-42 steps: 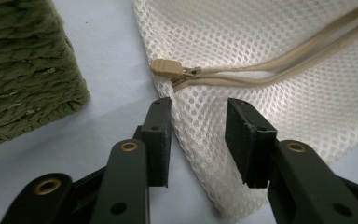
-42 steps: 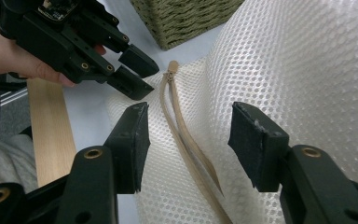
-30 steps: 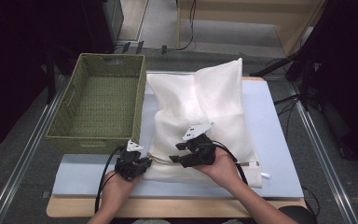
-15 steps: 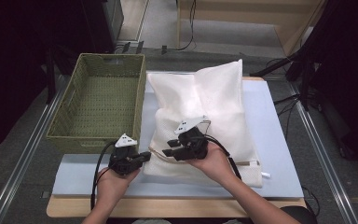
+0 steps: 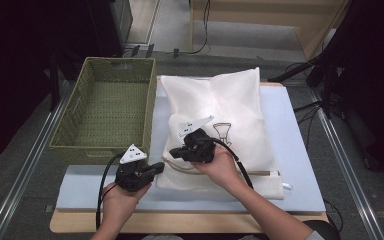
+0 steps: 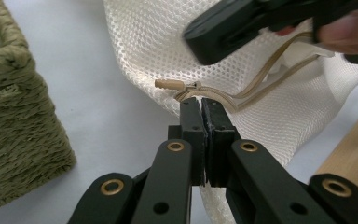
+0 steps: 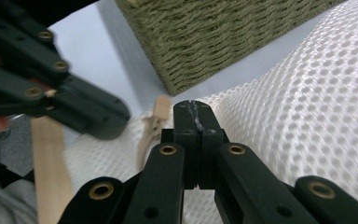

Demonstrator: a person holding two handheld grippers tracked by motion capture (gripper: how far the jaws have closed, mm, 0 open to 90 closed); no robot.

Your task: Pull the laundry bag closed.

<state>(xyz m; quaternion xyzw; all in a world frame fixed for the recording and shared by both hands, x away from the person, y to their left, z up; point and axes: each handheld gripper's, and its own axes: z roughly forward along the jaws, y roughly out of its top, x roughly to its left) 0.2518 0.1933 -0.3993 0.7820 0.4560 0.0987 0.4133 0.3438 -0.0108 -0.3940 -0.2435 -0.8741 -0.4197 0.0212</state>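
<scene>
The white mesh bag (image 5: 225,125) lay in the middle of the frame on the pale blue worktop (image 5: 300,150), its zipped end toward the lower edge, just right of the green woven basket (image 5: 105,112). The left tongs (image 6: 200,103) were pressed together on the bag's tan cord (image 6: 256,79) beside the zipper pull (image 6: 170,85). The right tongs (image 7: 193,108) had just been closing and now met on the mesh fabric near the same corner — likely bracing it. The step in hand looked like opening the zipper; the next move called for drawing the two grips apart along the bag's edge.
</scene>
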